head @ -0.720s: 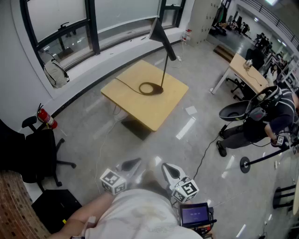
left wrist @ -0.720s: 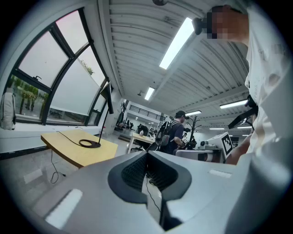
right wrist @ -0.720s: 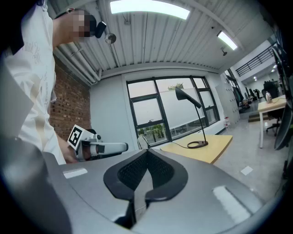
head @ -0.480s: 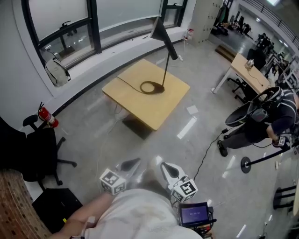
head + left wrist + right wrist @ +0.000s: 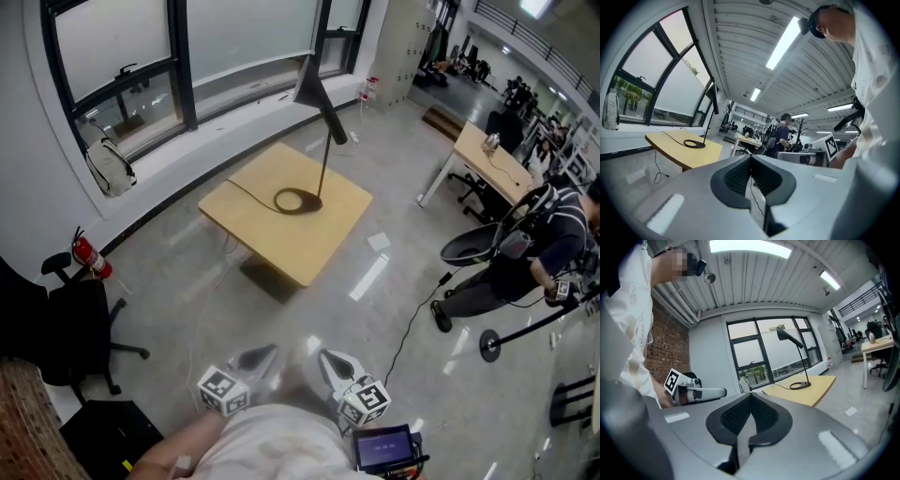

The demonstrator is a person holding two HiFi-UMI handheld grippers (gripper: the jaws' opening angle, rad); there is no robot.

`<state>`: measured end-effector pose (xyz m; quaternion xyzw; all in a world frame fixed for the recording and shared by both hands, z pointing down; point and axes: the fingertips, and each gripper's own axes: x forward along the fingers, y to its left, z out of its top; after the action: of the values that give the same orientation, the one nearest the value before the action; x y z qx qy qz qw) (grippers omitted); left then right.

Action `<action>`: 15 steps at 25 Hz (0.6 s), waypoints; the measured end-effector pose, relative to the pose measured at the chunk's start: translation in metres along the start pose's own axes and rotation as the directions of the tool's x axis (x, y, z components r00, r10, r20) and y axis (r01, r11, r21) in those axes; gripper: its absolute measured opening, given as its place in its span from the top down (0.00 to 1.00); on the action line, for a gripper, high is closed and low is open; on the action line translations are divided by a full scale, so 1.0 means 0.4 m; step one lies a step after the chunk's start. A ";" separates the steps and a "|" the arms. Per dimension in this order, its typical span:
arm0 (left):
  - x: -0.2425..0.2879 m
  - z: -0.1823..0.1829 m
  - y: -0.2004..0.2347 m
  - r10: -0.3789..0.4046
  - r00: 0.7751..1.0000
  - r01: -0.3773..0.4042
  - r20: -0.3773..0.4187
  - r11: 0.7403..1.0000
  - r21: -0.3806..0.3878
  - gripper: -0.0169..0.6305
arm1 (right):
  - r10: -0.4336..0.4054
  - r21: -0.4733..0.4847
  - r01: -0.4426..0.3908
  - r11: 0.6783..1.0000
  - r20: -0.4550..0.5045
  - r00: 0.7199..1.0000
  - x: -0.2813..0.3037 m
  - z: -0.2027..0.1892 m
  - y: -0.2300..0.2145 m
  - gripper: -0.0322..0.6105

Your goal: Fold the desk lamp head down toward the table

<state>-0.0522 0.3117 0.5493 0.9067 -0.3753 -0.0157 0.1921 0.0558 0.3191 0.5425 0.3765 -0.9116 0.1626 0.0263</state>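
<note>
A black desk lamp (image 5: pixel 324 150) stands upright on a yellow table (image 5: pixel 281 246) across the room, its cone head (image 5: pixel 313 82) raised high and its ring base (image 5: pixel 297 201) on the tabletop. Both grippers are held close to my body, far from the table. The left gripper (image 5: pixel 263 353) is shut and empty. So is the right gripper (image 5: pixel 328 357). In the left gripper view the shut jaws (image 5: pixel 750 158) point toward the lamp (image 5: pixel 712 96) and the table (image 5: pixel 677 149). The right gripper (image 5: pixel 750 397) view shows the lamp (image 5: pixel 791 338) ahead to the right.
A black office chair (image 5: pixel 80 319) and a fire extinguisher (image 5: pixel 86 255) are at the left. A bag (image 5: pixel 108 167) hangs by the window. A person (image 5: pixel 553 244) with equipment and a second desk (image 5: pixel 492 155) are at the right. A cable (image 5: pixel 412 309) runs across the floor.
The table and lamp sit slightly further left in the head view, and both grippers show a little lower. Both jaws stay shut and empty.
</note>
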 end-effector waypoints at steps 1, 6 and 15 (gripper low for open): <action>-0.006 -0.007 0.005 0.007 1.000 -0.007 -0.007 1.000 -0.006 0.97 | -0.002 0.011 0.002 1.000 0.003 1.000 0.002 -0.003 0.001 0.93; 0.008 -0.015 0.000 0.013 1.000 -0.013 -0.003 1.000 -0.023 0.97 | 0.008 -0.001 -0.008 1.000 -0.015 1.000 0.003 0.009 0.001 0.93; 0.056 -0.028 0.014 0.036 0.999 -0.036 -0.013 0.998 -0.058 0.97 | 0.037 0.016 -0.036 0.999 -0.052 0.998 0.039 0.012 -0.057 0.93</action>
<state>-0.0379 0.2964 0.5641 0.8938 -0.3898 -0.0179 0.2209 0.0608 0.2918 0.5471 0.3555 -0.9161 0.1799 0.0444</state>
